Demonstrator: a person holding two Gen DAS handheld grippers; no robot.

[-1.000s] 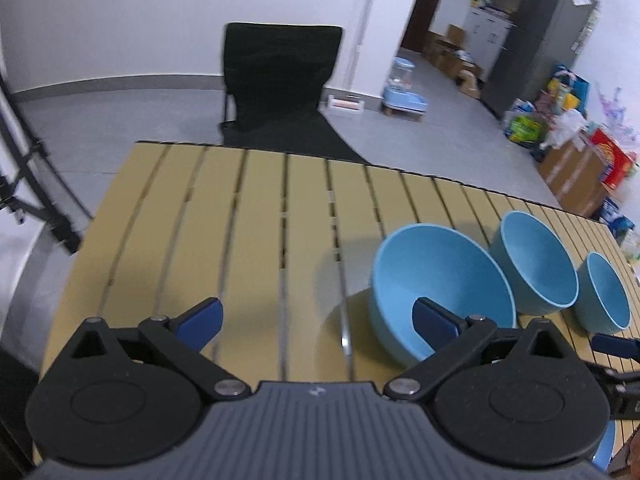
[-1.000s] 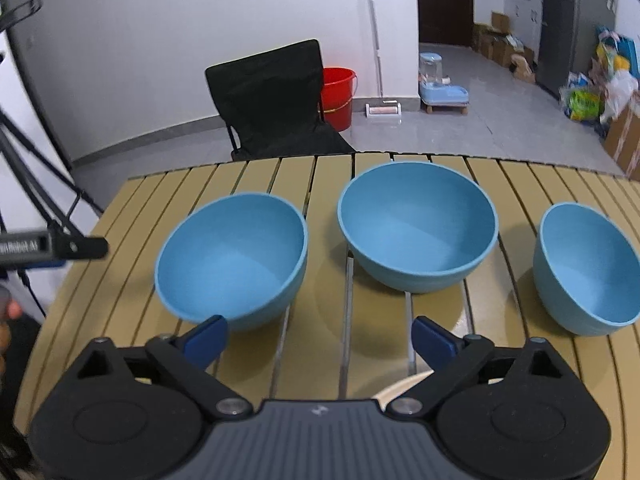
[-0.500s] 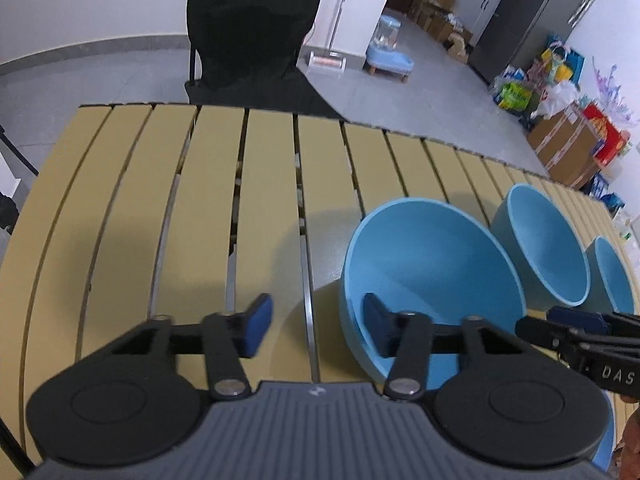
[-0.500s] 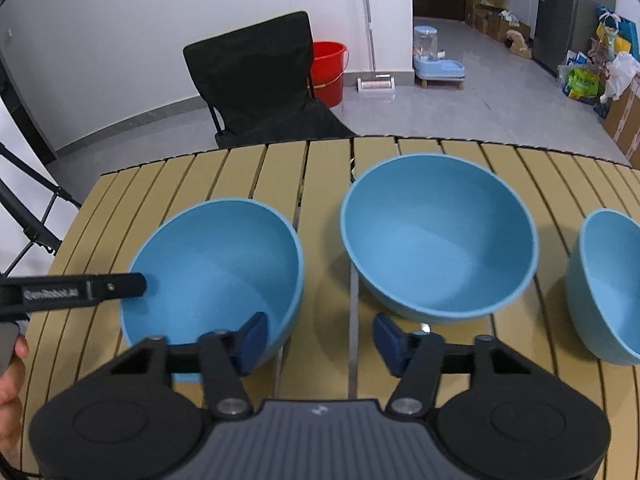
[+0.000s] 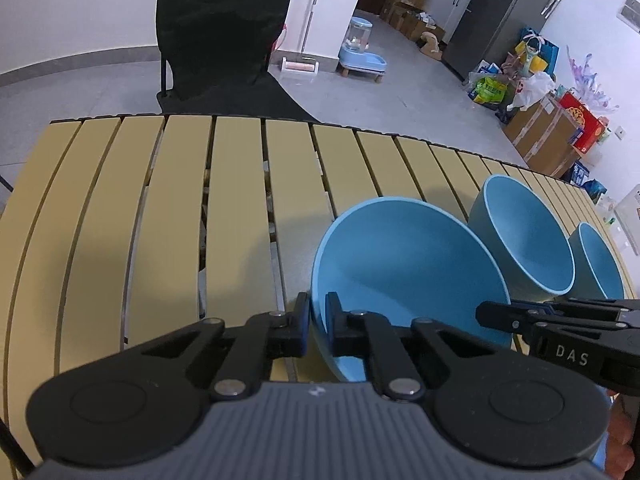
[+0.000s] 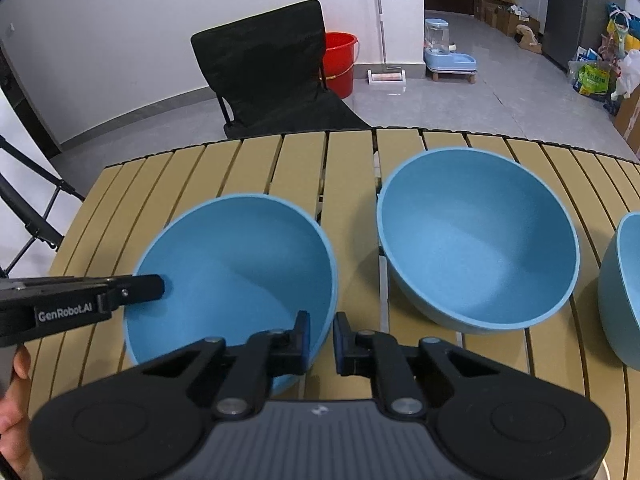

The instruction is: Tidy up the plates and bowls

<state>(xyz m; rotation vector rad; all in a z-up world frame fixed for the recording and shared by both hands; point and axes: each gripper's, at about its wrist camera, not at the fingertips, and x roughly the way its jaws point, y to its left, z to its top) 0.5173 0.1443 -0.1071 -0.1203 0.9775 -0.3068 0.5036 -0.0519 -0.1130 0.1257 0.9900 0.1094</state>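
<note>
Three blue bowls stand in a row across the slatted yellow counter [image 6: 352, 168], all mouth-up.

The leftmost bowl [image 6: 240, 276] sits toward the near left of the counter and is tipped rather than level. In the right wrist view its opening leans toward the near side. It is round, so it has no long axis to speak of.

The left tongs [image 5: 316, 320] are closed on this bowl's near left rim, one fingertip outside the wall and one inside. In the right wrist view the same tongs [image 6: 158, 286] reach in from the left, their black tip over the bowl's left rim.

The right tongs [image 6: 322, 336] are pinched on the bowl's near right rim, with the wall between the two blue pads. In the left wrist view they come in from the right, but there the tip [image 5: 486, 314] is seen side-on, so the grip cannot be judged from that side.

The middle bowl [image 6: 480, 240] stands just right of the held one, apart from it, also tilted toward the camera. The third bowl [image 6: 624, 292] is at the right edge, partly cut off.

Beyond the far edge of the counter stands a black folding chair [image 6: 272, 76], with a red bucket [image 6: 340, 60] behind it against the white wall.
</note>
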